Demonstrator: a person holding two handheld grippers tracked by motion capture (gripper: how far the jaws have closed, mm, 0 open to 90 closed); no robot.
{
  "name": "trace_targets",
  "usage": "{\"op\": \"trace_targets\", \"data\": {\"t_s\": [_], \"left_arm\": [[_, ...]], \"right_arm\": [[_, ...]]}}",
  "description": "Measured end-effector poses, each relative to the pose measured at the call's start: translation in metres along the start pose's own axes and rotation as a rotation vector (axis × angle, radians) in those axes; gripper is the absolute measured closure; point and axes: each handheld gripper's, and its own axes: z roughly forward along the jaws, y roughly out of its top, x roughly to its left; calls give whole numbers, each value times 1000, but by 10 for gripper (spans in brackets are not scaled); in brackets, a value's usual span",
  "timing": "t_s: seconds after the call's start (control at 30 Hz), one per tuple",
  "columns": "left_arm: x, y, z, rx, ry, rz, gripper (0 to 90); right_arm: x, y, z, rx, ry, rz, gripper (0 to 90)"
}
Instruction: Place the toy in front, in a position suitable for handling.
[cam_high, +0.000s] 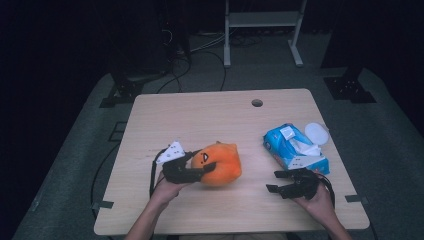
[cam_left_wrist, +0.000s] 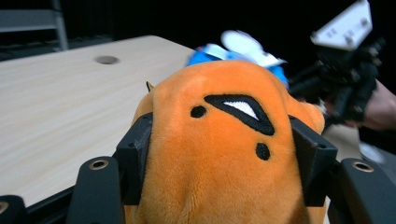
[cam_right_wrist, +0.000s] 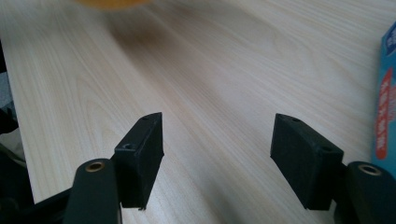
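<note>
Plush toy (cam_left_wrist: 219, 154) btm cut off by frame edge; blue pack (cam_left_wrist: 275, 70) behind it blurred, mostly hidden, print unreadable.

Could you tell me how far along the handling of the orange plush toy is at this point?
Done: the left gripper has its jaws closed on the orange plush toy, whose sides bulge between them in the left gripper view. In hand: the toy is held near the middle of the table. Left: setting it down somewhere. The right gripper waits open and empty beside the blue wipes pack.
</note>
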Motion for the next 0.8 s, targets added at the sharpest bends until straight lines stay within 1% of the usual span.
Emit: {"op": "trace_targets", "data": {"t_s": [0.07, 0.13, 0.17, 0.23, 0.27, 0.33, 0.43, 0.5, 0.53, 0.57, 0.6, 0.63, 0.67, 0.7, 0.73, 0.8], "left_arm": [[-6, -3, 8, 12, -17, 14, 361], [-8, -4, 11, 17, -21, 18, 360], [-12, -8, 18, 28, -38, 23, 358], [-15, -12, 24, 29, -44, 24, 356], [-15, -12, 24, 29, -44, 24, 354], [-22, -18, 35, 51, -57, 48, 352], [-26, -25, 44, 73, -80, 51, 348], [-29, -30, 48, 94, -88, 66, 336], [-30, -32, 49, 84, -90, 66, 326], [-30, -32, 49, 88, -91, 68, 314], [-30, -32, 49, 93, -87, 78, 301], [-30, -32, 49, 98, -84, 82, 275], [-30, -33, 49, 99, -88, 78, 260], [-30, -34, 49, 104, -90, 83, 244], [-31, -34, 48, 110, -94, 99, 228], [-31, -34, 48, 114, -92, 106, 201]], "right_arm": [[-1, 0, -3, -6, -6, 1, 334], [-1, 0, -5, -13, -10, 3, 334], [-2, -1, -8, -18, -21, 4, 336], [-2, -1, -10, -19, -30, 5, 341], [-2, -1, -10, -19, -30, 5, 341], [-4, -1, -16, -29, -49, 8, 344], [-2, 0, -22, -51, -59, 9, 345], [1, 1, -29, -68, -69, -8, 344], [2, 2, -32, -75, -77, -14, 344], [3, 5, -36, -86, -92, -27, 343], [2, 6, -39, -94, -106, -34, 343], [0, 9, -44, -105, -135, -43, 343], [-2, 11, -47, -115, -149, -40, 343], [-6, 14, -52, -135, -161, -37, 343], [-9, 16, -55, -147, -171, -34, 343], [-17, 23, -63, -178, -206, -32, 343]]}}
